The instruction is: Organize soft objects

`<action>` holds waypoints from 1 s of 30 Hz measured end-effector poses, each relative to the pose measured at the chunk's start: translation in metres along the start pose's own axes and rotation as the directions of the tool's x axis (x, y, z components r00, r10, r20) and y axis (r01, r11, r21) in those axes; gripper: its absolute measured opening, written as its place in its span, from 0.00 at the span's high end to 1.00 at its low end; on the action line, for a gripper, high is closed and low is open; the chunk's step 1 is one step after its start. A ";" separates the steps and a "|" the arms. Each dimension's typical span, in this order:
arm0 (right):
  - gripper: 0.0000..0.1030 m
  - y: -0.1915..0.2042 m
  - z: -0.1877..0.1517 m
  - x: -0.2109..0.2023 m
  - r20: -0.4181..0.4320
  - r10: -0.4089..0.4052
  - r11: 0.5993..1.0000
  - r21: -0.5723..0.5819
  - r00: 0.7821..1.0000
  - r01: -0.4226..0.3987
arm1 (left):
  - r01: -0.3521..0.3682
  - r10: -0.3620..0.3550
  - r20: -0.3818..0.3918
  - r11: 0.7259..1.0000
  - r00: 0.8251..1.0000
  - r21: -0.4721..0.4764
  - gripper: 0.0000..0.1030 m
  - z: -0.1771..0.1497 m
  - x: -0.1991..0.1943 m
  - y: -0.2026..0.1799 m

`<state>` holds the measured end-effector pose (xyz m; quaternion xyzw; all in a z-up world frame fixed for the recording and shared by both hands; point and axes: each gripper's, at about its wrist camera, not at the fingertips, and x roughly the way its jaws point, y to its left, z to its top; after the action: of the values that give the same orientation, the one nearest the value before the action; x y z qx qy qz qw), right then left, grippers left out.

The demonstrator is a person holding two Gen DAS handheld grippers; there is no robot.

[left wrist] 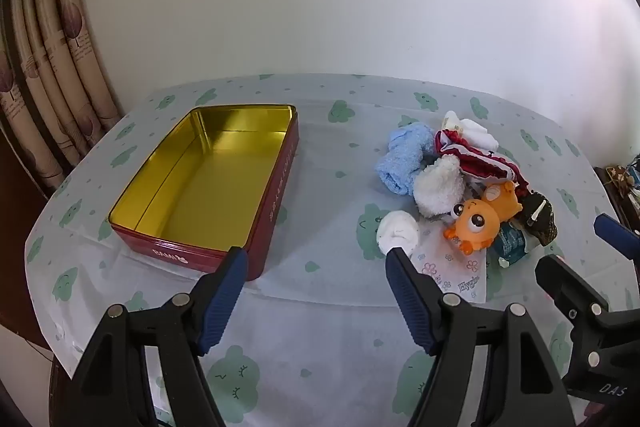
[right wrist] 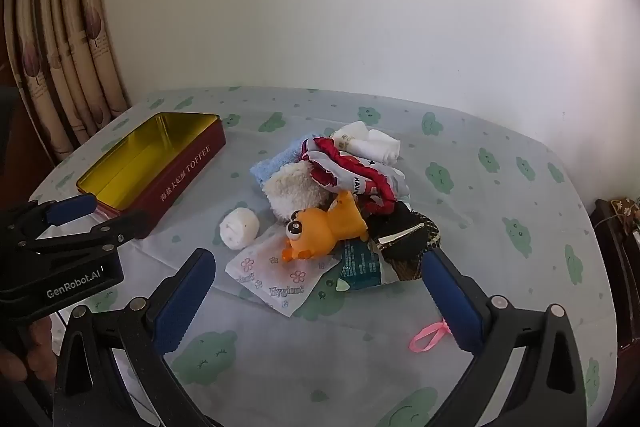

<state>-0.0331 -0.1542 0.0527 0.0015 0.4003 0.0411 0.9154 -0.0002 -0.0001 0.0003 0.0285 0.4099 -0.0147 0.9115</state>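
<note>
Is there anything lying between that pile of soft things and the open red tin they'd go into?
Nothing visible does. Between the pile and the red tin there is only bare tablecloth. The small white roll sits apart at the pile's near edge, towards the tin. The tin is open and looks empty.

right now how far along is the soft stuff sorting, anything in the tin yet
Nothing looks done: the red tin sits empty, gold floor bare. Nothing is in hand either; the left gripper and right gripper both hover over the table with jaws wide open. All is left: the blue towel, white fluffy roll, small white ball, red-trimmed cloth and orange toy lie heaped beside the tin.
</note>
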 end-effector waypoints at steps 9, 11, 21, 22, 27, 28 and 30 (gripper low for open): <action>0.01 -0.002 -0.003 -0.003 -0.002 0.002 1.000 0.010 1.000 -0.001 | 0.000 0.000 -0.009 1.000 1.000 0.007 0.29 -0.001 -0.003 -0.005; 0.01 -0.002 -0.003 -0.005 -0.006 0.004 1.000 0.014 1.000 -0.004 | 0.000 0.000 -0.012 1.000 1.000 0.001 0.29 -0.002 -0.002 -0.007; 0.01 -0.004 -0.005 -0.005 -0.005 0.002 1.000 0.014 1.000 -0.002 | -0.003 0.003 -0.021 1.000 1.000 -0.008 0.29 -0.005 0.000 -0.002; 0.01 -0.004 -0.004 -0.005 -0.008 0.004 1.000 0.015 1.000 -0.004 | -0.003 0.003 -0.023 1.000 1.000 -0.009 0.29 -0.006 0.000 -0.002; 0.02 -0.006 -0.005 -0.004 -0.003 0.003 1.000 0.025 1.000 -0.003 | -0.005 0.005 -0.023 1.000 1.000 -0.009 0.29 -0.006 0.000 -0.001; 0.02 -0.006 -0.005 -0.004 -0.003 0.002 1.000 0.026 1.000 -0.002 | -0.003 0.003 -0.022 1.000 1.000 -0.007 0.29 -0.006 0.000 -0.001; 0.02 -0.007 -0.005 -0.003 -0.006 0.003 1.000 0.028 1.000 -0.003 | -0.005 0.005 -0.022 1.000 1.000 -0.006 0.29 -0.007 0.001 0.000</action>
<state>-0.0380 -0.1612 0.0515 0.0147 0.4036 0.0371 0.9140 -0.0047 0.0007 -0.0046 0.0269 0.4198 -0.0110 0.9072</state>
